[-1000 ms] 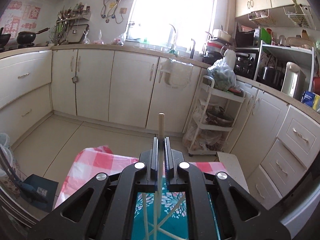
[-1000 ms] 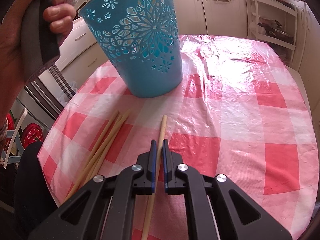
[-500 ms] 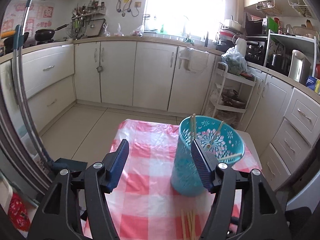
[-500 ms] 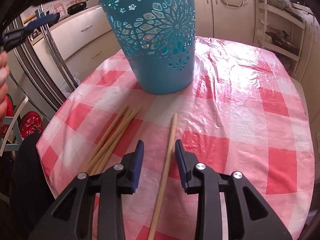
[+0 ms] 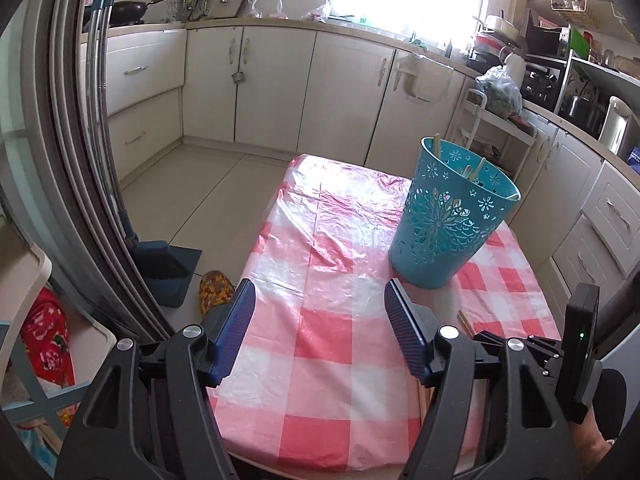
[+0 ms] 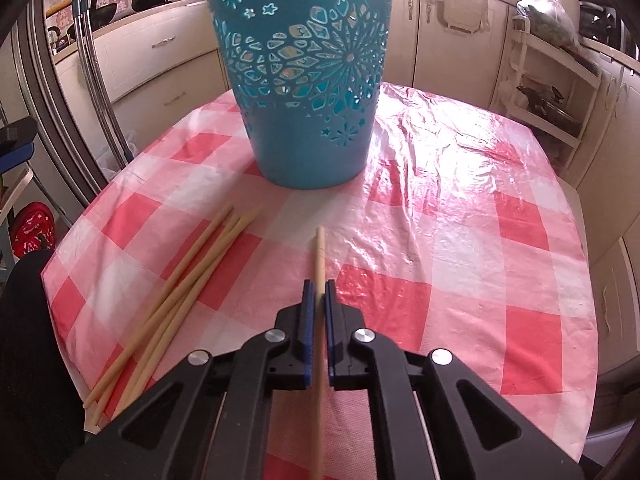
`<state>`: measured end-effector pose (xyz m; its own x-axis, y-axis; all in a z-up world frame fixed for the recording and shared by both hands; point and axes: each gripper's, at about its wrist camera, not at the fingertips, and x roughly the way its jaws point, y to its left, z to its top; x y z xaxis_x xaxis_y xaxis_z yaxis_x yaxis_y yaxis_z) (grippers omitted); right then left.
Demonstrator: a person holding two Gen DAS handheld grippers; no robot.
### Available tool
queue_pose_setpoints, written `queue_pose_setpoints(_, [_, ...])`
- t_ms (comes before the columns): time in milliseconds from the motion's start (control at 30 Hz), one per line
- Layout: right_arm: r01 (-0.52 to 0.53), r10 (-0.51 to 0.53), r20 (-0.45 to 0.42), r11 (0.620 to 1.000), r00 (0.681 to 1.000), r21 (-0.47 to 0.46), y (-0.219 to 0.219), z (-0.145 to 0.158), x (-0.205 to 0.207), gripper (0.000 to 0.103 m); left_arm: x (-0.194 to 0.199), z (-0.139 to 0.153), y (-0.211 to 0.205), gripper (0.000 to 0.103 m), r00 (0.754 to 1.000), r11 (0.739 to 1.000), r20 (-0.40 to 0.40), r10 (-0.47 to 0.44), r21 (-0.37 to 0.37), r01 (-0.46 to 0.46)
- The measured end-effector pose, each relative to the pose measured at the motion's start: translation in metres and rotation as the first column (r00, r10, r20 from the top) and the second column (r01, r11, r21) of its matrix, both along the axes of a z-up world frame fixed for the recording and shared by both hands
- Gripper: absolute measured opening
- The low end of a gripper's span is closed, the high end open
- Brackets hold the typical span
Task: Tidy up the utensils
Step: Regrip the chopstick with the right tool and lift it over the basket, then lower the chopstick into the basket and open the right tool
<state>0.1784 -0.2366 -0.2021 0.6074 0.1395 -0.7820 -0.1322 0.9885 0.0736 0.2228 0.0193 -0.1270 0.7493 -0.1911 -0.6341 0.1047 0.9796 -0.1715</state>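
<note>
A blue perforated bucket (image 5: 452, 220) stands on the pink checked tablecloth (image 5: 328, 320) with several chopsticks (image 5: 474, 168) poking out of it. My left gripper (image 5: 320, 312) is open and empty, above the near left of the table, apart from the bucket. In the right wrist view the bucket (image 6: 308, 92) is ahead. My right gripper (image 6: 318, 300) is shut on a single chopstick (image 6: 320, 252) that points toward the bucket. Several loose chopsticks (image 6: 180, 288) lie on the cloth (image 6: 460, 240) to its left.
Cream kitchen cabinets (image 5: 280, 88) line the back and right walls. A white shelf trolley (image 5: 492, 128) stands behind the table. A fridge door edge (image 5: 72, 140), a broom and dustpan (image 5: 164, 264) are at the left. The table's left edge (image 6: 68, 240) is near the loose chopsticks.
My left gripper let a chopstick go into the bucket, opened and drew back to the left. My right gripper opened around the single chopstick, then shut on it again.
</note>
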Motion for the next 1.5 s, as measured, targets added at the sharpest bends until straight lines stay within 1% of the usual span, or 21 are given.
queue_pose_setpoints(167, [0.026, -0.03, 0.072, 0.998, 0.997, 0.055, -0.011, 0.028, -0.007, 0.006, -0.004, 0.002, -0.003, 0.064, 1.0, 1.0, -0.001, -0.012, -0.004, 0.012])
queue_pose_setpoints(300, [0.026, -0.036, 0.111, 0.996, 0.993, 0.086, -0.012, 0.048, -0.007, 0.006, -0.005, 0.001, -0.001, 0.064, 1.0, 1.0, -0.006, -0.012, -0.012, 0.012])
queue_pose_setpoints(400, [0.018, -0.035, 0.132, 0.992, 0.991, 0.127, -0.012, 0.061, -0.008, 0.006, -0.005, 0.001, -0.001, 0.064, 1.0, 1.0, -0.007, -0.013, -0.012, 0.013])
queue_pose_setpoints(467, [0.011, -0.036, 0.147, 0.986, 0.988, 0.166, -0.014, 0.071, -0.012, 0.006, -0.005, 0.001, -0.002, 0.064, 1.0, 1.0, -0.009, -0.015, -0.007, 0.015])
queue_pose_setpoints(533, [-0.001, -0.039, 0.171, 0.974, 0.985, 0.226, -0.017, 0.085, -0.013, 0.006, -0.005, 0.0, -0.004, 0.064, 1.0, 1.0, -0.012, -0.018, 0.0, 0.018])
queue_pose_setpoints(633, [-0.026, -0.05, 0.226, 0.948, 0.973, 0.319, -0.026, 0.113, -0.009, 0.006, -0.005, -0.001, -0.007, 0.064, 1.0, 1.0, -0.014, -0.025, 0.012, 0.025])
queue_pose_setpoints(700, [-0.046, -0.063, 0.279, 0.929, 0.958, 0.368, -0.03, 0.135, -0.003, 0.006, -0.005, -0.002, -0.01, 0.064, 0.999, 0.999, -0.016, -0.03, 0.02, 0.03])
queue_pose_setpoints(800, [-0.081, -0.092, 0.376, 0.904, 0.922, 0.419, -0.034, 0.17, 0.01, 0.006, -0.006, -0.004, -0.014, 0.064, 0.999, 0.999, -0.017, -0.04, 0.03, 0.041])
queue_pose_setpoints(900, [-0.107, -0.128, 0.473, 0.892, 0.871, 0.439, -0.032, 0.2, 0.029, 0.006, -0.005, -0.004, -0.017, 0.064, 0.999, 0.998, -0.022, -0.047, 0.034, 0.048])
queue_pose_setpoints(967, [-0.114, -0.144, 0.522, 0.895, 0.841, 0.431, -0.028, 0.213, 0.045, 0.006, -0.004, -0.003, -0.018, 0.064, 0.999, 0.998, -0.022, -0.048, 0.042, 0.049])
queue_pose_setpoints(1000, [-0.112, -0.149, 0.528, 0.895, 0.836, 0.431, -0.028, 0.216, 0.054, 0.006, -0.003, -0.002, -0.018, 0.064, 0.999, 0.998, -0.021, -0.048, 0.045, 0.049])
queue_pose_setpoints(1100, [-0.099, -0.169, 0.518, 0.888, 0.838, 0.449, -0.027, 0.219, 0.079, 0.006, -0.001, 0.001, -0.016, 0.064, 0.999, 0.998, -0.015, -0.046, 0.047, 0.047])
queue_pose_setpoints(1233, [-0.081, -0.156, 0.509, 0.907, 0.846, 0.413, -0.028, 0.21, 0.092, 0.006, 0.007, -0.005, -0.009, 0.064, 0.999, 0.999, -0.029, -0.032, 0.034, 0.033])
queue_pose_setpoints(1400, [-0.028, -0.155, 0.435, 0.923, 0.887, 0.385, -0.037, 0.182, 0.108, 0.005, 0.017, -0.021, -0.006, 0.064, 0.997, 1.0, -0.079, -0.019, 0.017, 0.02])
queue_pose_setpoints(1500, [-0.011, -0.148, 0.388, 0.926, 0.91, 0.378, -0.039, 0.168, 0.114, 0.005, 0.017, -0.025, -0.009, 0.064, 0.996, 0.999, -0.084, -0.022, 0.021, 0.024])
